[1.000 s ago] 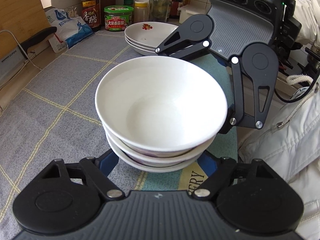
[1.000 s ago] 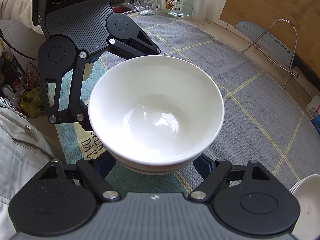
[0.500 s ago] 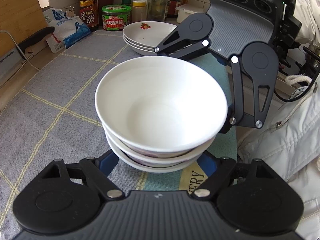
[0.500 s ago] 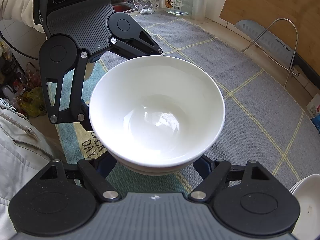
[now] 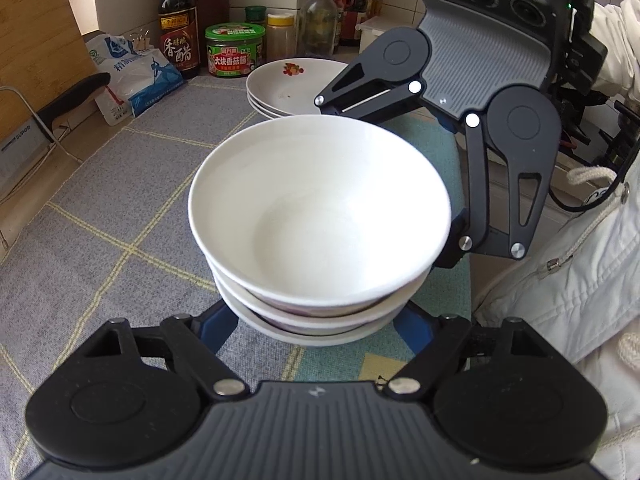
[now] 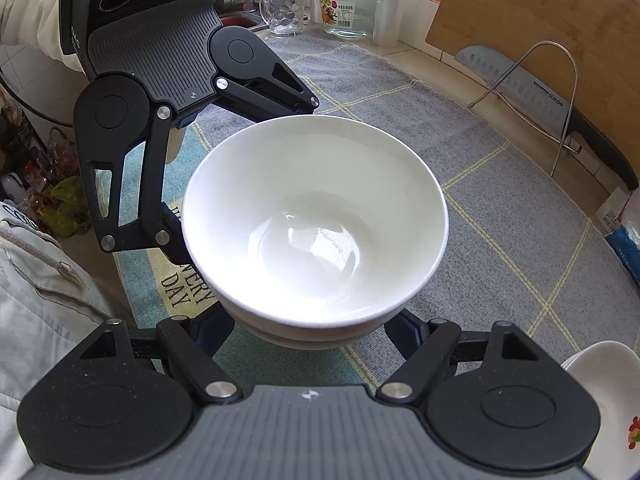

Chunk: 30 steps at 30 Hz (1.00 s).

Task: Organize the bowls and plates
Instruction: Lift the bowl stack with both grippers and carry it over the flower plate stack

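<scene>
**Bowls stacked, both tongs around the bottom of the pile**

You have three bowls nested into one stack (image 5: 320,232), standing on the grey checked mat (image 5: 100,216) in the middle of both wrist views. The plates (image 5: 288,84) are already piled at 12 o'clock from the stack in the left view, near the jars and bottles along the wall; a bit of that plate pile shows at 4 o'clock in the right view.

Your left tongs (image 5: 316,326) reach under the stack from 6 o'clock, one blue finger (image 5: 218,326) on each side of the lowest bowl. Your right tongs (image 6: 310,330) do the same from the opposite side. Both pairs are spread wide around the base; the bowl rims hide the tips, so I cannot tell whether they press on the bowl or only flank it.

The step in hand looks like a two-sided grip on the stack, to shift it as one piece, probably toward the plates. Before lifting, you need both pairs firmly on the lowest bowl. Then raise both hands together and level; a tilt could slide the top bowl (image 6: 316,216) off.
</scene>
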Each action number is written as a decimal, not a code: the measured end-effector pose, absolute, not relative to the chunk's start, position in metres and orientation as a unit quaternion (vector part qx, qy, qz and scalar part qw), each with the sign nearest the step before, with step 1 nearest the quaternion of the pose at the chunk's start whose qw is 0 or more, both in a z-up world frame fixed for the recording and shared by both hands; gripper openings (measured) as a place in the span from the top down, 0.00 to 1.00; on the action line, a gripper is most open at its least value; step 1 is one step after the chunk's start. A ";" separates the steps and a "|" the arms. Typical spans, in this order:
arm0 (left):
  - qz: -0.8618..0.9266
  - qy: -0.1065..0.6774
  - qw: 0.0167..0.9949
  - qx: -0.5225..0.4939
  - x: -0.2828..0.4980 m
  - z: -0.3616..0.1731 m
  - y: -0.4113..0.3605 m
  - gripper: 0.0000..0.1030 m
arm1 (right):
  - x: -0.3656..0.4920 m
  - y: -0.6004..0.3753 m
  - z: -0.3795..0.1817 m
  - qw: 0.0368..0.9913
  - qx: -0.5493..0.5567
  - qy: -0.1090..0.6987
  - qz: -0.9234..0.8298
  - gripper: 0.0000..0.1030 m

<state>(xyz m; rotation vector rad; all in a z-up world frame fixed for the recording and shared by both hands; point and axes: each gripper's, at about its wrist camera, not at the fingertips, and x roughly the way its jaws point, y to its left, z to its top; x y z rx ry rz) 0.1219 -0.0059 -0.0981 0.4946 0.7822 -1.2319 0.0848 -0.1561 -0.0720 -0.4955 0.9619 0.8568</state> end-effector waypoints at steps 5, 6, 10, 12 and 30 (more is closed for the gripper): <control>-0.560 0.338 0.721 0.229 0.127 -0.084 -0.034 0.19 | 0.088 -0.184 -0.058 0.780 -0.232 0.436 0.384 0.18; -0.561 0.335 0.721 0.230 0.128 -0.081 -0.041 0.19 | 0.089 -0.190 -0.055 0.782 -0.233 0.435 0.381 0.18; -0.567 0.319 0.722 0.236 0.135 -0.069 -0.071 0.19 | 0.094 -0.218 -0.043 0.791 -0.236 0.429 0.367 0.18; -0.571 0.310 0.723 0.236 0.139 -0.063 -0.086 0.19 | 0.096 -0.233 -0.035 0.797 -0.238 0.424 0.359 0.18; -0.604 0.273 0.705 0.252 0.171 -0.058 -0.200 0.19 | 0.113 -0.341 -0.027 0.819 -0.242 0.431 0.293 0.18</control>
